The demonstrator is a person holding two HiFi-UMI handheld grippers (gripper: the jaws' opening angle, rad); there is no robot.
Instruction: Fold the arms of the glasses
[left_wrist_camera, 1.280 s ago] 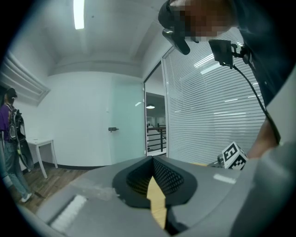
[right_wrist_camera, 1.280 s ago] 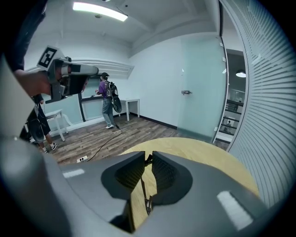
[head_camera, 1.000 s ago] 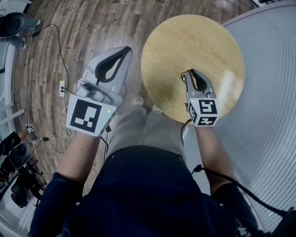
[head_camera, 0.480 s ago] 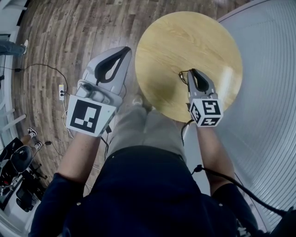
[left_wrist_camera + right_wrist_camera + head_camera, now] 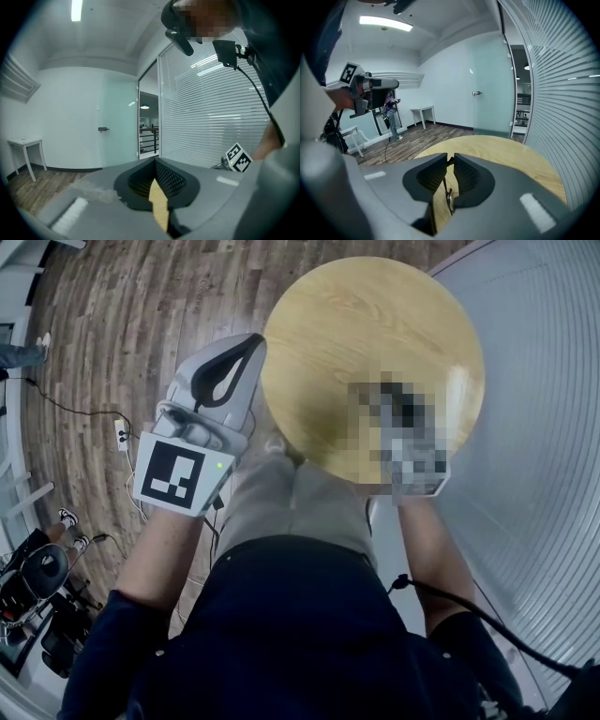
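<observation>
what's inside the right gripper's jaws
A thin dark piece of the glasses is pinched in the right gripper, over the round wooden table. The jaws cover the rest of the glasses, so whether the arms are folded cannot be seen.

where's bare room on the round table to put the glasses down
Almost the whole round table is bare: the far half toward the wooden floor and the side along the blinds. The only busy spot is its near edge, where the right hand-held gripper holds the glasses. The left hand-held gripper hangs off the table, over the floor.
</observation>
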